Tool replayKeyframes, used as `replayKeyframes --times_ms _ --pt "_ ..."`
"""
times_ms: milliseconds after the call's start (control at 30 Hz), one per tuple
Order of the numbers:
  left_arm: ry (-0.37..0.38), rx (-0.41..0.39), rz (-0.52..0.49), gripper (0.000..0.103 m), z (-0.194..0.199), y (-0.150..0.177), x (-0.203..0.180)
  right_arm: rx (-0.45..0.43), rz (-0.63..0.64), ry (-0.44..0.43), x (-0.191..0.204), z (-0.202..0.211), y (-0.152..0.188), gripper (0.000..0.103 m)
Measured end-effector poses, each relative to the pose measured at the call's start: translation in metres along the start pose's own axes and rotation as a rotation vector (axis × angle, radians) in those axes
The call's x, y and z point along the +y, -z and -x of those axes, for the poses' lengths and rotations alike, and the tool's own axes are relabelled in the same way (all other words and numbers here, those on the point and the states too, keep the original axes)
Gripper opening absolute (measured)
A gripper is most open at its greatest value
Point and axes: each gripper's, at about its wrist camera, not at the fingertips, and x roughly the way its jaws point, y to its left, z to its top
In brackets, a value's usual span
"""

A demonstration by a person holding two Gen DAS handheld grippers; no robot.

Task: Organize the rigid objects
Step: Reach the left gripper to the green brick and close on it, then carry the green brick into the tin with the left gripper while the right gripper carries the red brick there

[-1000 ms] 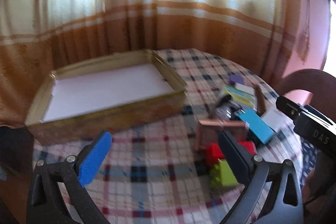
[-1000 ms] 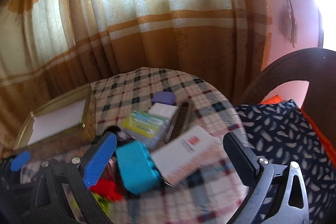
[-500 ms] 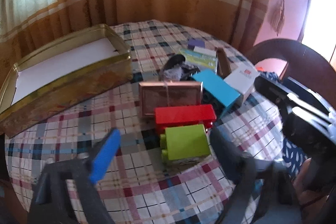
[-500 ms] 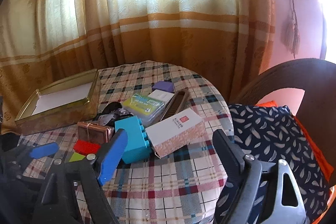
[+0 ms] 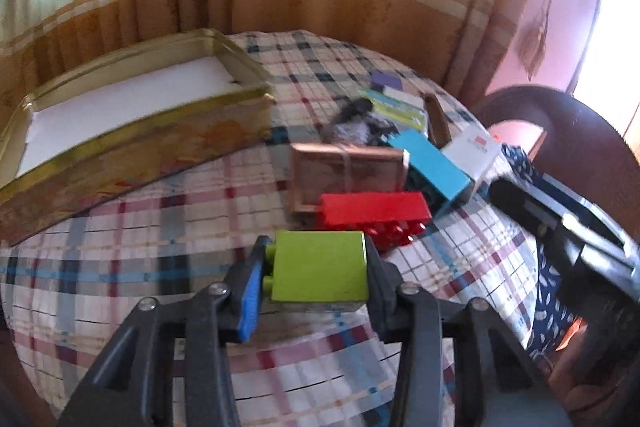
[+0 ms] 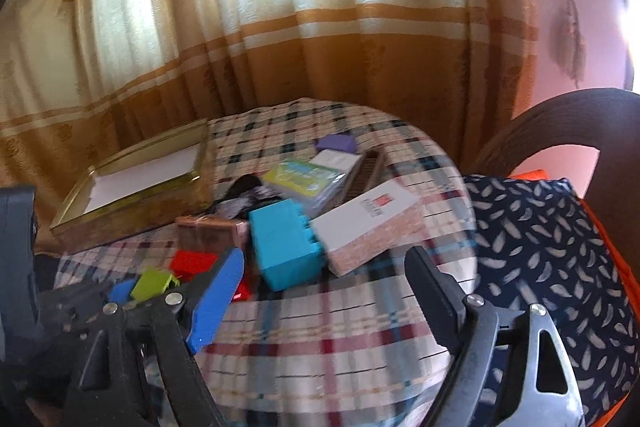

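The left claw (image 5: 318, 273) is gripping the green block (image 5: 320, 269), its fingers pressing on both sides, at the near part of the table (image 5: 160, 267) just in front of the red block (image 5: 374, 209). The right claw (image 6: 324, 279) is standing open with nothing between its fingers, hovering over the checked cloth near the blue block (image 6: 286, 243) and the white box (image 6: 368, 217). The gold tin (image 5: 120, 155) is sitting to the left, well apart.
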Motion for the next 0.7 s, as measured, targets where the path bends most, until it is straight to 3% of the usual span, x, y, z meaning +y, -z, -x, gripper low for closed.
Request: replayKeyframes --times_ms 267,533,700 --pt "-0.088 -0.089 0.060 0.043 0.035 -0.003 0.042 0.129 0.007 -0.159 0.038 -0.025 0.001 0.085" --pt "-0.130 -0.110 0.077 0.043 0.041 -0.004 0.061 0.278 -0.017 -0.134 0.054 -0.068 -0.003 0.086" --pt "-0.128 -0.103 0.091 0.043 0.040 -0.003 0.068 0.274 0.055 -0.095 0.063 -0.071 0.001 0.084"
